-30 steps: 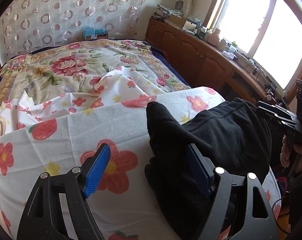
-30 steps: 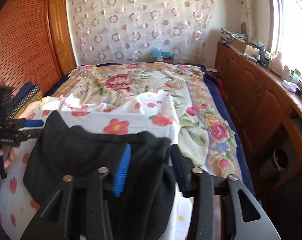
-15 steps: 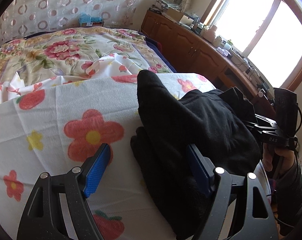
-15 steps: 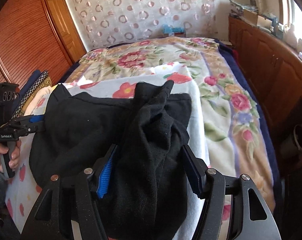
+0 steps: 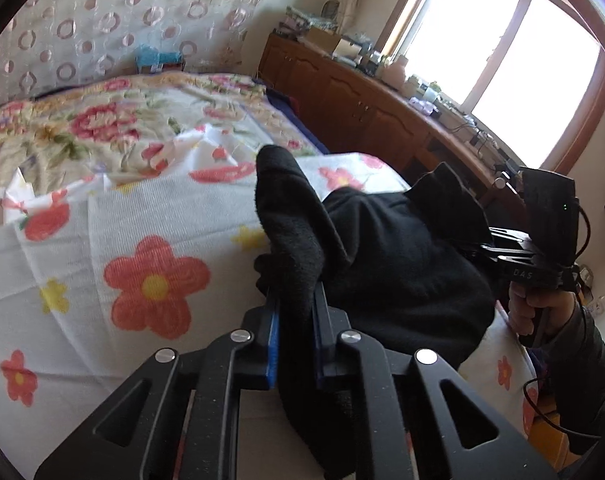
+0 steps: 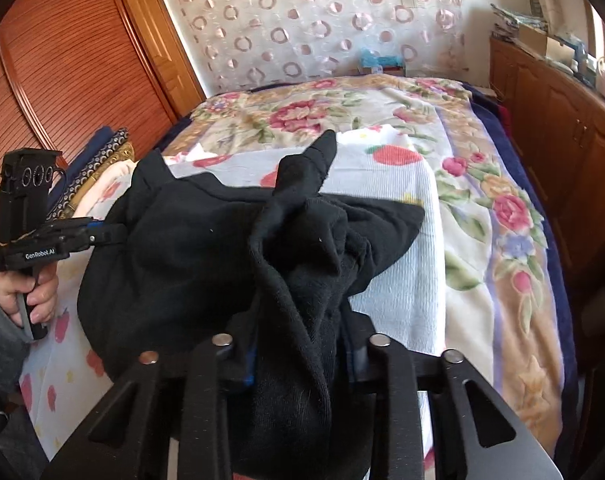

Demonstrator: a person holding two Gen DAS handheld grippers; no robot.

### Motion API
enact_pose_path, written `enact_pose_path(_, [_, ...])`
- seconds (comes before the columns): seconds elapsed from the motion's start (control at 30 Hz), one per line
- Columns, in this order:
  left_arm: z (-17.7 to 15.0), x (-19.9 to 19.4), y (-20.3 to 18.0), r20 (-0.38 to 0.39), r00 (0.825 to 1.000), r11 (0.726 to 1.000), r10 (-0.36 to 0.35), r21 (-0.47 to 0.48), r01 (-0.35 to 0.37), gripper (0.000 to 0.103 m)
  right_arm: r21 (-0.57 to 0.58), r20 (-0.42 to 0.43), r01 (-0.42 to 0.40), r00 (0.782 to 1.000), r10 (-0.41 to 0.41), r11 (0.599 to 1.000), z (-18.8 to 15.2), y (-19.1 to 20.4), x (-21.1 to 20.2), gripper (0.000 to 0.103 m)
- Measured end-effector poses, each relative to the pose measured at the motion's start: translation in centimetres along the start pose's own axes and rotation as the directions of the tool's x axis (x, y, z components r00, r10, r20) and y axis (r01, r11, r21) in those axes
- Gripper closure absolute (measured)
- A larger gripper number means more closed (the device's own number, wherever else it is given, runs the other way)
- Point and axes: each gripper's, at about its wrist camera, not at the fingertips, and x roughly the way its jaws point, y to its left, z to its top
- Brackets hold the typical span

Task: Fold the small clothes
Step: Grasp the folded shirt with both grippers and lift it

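A black fleece garment (image 5: 398, 264) lies bunched on the white flowered sheet (image 5: 142, 240) at the near end of the bed. My left gripper (image 5: 296, 320) is shut on one bunched edge of it. My right gripper (image 6: 302, 344) is shut on the opposite edge, where the black garment (image 6: 206, 248) rises in a peak between its jaws. Each gripper shows in the other's view: the right one (image 5: 502, 252) at the garment's far side, the left one (image 6: 98, 234) at its left edge.
A floral quilt (image 6: 342, 108) covers the far part of the bed. Wooden cabinets (image 5: 362, 100) with clutter run along the right under a bright window. A wooden wardrobe (image 6: 62, 60) stands on the left, with folded fabrics (image 6: 98, 152) beside the bed.
Both grippers have closed from open onto the garment's edges. The fabric is now bunched and lifted a little between them.
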Motion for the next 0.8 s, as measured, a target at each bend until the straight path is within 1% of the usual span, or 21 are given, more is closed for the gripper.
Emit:
enact_pose_path(0.1, [0.1, -2.1, -1.2, 0.049, 0.999, 1.0, 0.003, 0.031, -0.005, 0.091, -0.028, 0.074, 0.029, 0.997, -0.027, 0.999, 0.0, 1.0, -1.4, 0.077])
enact_pose_path(0.17, [0.2, -4.1, -1.7, 0.098, 0.995, 0.999, 0.018, 0.042, -0.022, 0.091, -0.047, 0.115, 0.041, 0.993, -0.035, 0.998, 0.3, 1.9, -2.2, 0.078])
enact_pose_path(0.23, [0.3, -5.7, -1.8, 0.139, 0.99, 0.998, 0.036, 0.047, -0.043, 0.091, -0.07, 0.159, 0.045, 0.987, -0.033, 0.997, 0.6, 3.1, -3.0, 0.078])
enact_pose_path(0.33, [0.5, -8.6, -1.5, 0.199, 0.978, 0.995, 0.069, 0.057, -0.082, 0.091, -0.103, 0.199, 0.028, 0.98, -0.007, 0.994, 1.5, 4.6, -3.7, 0.078])
enact_pose_path(0.5, [0.4, -13.2, -0.1, 0.27, 0.952, 0.986, 0.142, 0.049, -0.161, 0.091, -0.156, 0.228, -0.016, 0.972, 0.051, 0.988, 3.3, 7.3, -2.9, 0.078])
enact_pose_path(0.63, [-0.1, -15.7, 1.6, 0.299, 0.932, 0.975, 0.204, 0.021, -0.22, 0.091, -0.212, 0.234, -0.046, 0.967, 0.097, 0.976, 4.8, 9.9, -1.5, 0.078])
enact_pose_path(0.8, [-0.9, -19.1, 4.6, 0.339, 0.899, 0.959, 0.278, -0.036, -0.283, 0.091, -0.29, 0.225, -0.08, 0.963, 0.149, 0.954, 7.8, 13.3, 1.0, 0.078])
